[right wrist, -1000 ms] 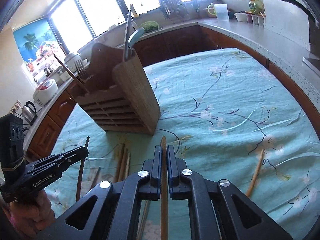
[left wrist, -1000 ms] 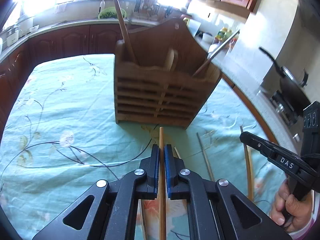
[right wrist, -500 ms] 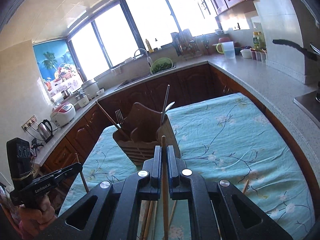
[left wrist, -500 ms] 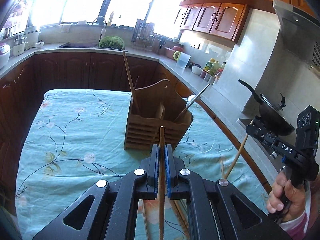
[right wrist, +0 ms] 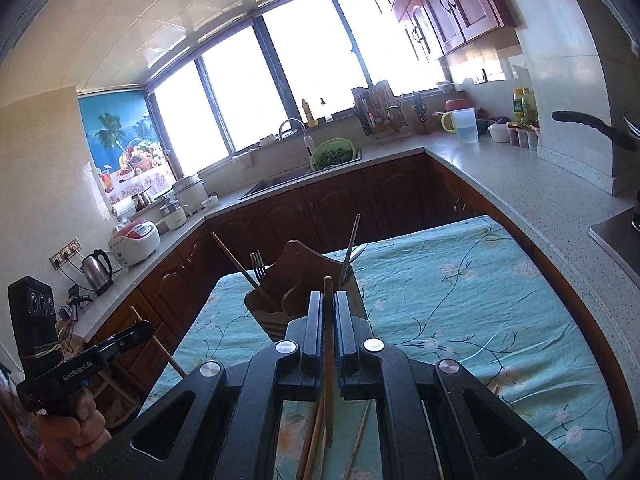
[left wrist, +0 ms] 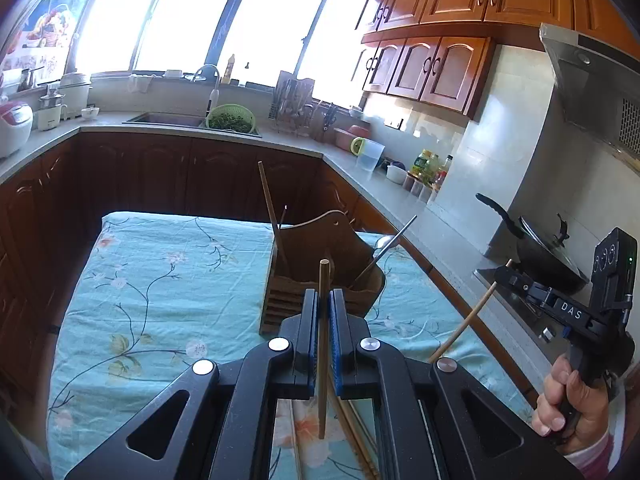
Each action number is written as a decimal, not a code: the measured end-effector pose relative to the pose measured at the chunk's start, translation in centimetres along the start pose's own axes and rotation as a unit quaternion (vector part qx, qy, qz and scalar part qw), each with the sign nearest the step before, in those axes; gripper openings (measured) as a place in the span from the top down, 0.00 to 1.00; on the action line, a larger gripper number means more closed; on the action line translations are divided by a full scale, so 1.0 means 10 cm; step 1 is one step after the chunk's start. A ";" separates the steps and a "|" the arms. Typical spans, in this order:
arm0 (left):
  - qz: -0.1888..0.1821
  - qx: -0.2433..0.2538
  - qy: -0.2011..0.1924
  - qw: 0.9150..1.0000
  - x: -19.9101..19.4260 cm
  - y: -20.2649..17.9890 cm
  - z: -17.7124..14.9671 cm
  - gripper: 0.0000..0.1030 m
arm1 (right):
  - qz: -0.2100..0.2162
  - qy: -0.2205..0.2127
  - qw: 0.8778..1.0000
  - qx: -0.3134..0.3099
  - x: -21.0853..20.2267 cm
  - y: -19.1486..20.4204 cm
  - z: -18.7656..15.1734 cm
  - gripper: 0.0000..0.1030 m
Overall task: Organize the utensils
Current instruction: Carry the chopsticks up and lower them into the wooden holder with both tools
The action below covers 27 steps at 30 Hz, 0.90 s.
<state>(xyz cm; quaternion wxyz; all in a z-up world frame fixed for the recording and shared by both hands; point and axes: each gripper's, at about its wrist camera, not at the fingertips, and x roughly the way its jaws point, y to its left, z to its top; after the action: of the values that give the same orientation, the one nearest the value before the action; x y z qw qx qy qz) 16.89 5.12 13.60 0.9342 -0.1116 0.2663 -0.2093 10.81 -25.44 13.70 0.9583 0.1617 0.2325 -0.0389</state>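
A wooden utensil holder stands on the table with the teal floral cloth; it shows in the right wrist view too. It holds a chopstick, a fork and a metal spoon. My left gripper is shut on a wooden chopstick, held well above the table. My right gripper is shut on another wooden chopstick, also raised; it appears at the right of the left wrist view. Several loose chopsticks lie on the cloth below.
Dark wood cabinets and a grey counter wrap around the table. A sink with a green colander is at the back. A black wok sits on the stove at right. A rice cooker and kettle stand at left.
Both grippers have risen high above the table with their chopsticks. The holder now looks smaller and lower in both views.
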 end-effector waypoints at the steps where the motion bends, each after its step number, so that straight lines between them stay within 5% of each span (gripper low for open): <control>1: 0.000 -0.001 -0.002 1.000 -0.01 0.00 0.01 0.96 | 0.000 -0.001 1.000 0.000 0.00 0.00 0.01 0.95; 14: 0.001 -0.003 -0.070 0.998 -0.09 0.02 0.34 0.96 | 0.004 -0.049 0.999 -0.007 0.00 0.06 0.37 0.95; 27: 0.033 -0.023 -0.178 0.983 0.25 0.10 0.84 0.96 | -0.012 -0.124 0.992 -0.025 0.40 0.26 0.98 0.95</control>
<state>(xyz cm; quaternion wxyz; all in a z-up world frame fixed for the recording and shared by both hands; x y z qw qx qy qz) 23.74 5.68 19.17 0.9702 -0.1600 0.1040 -0.1491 19.02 -26.18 20.81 0.9830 0.1284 0.1147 -0.0645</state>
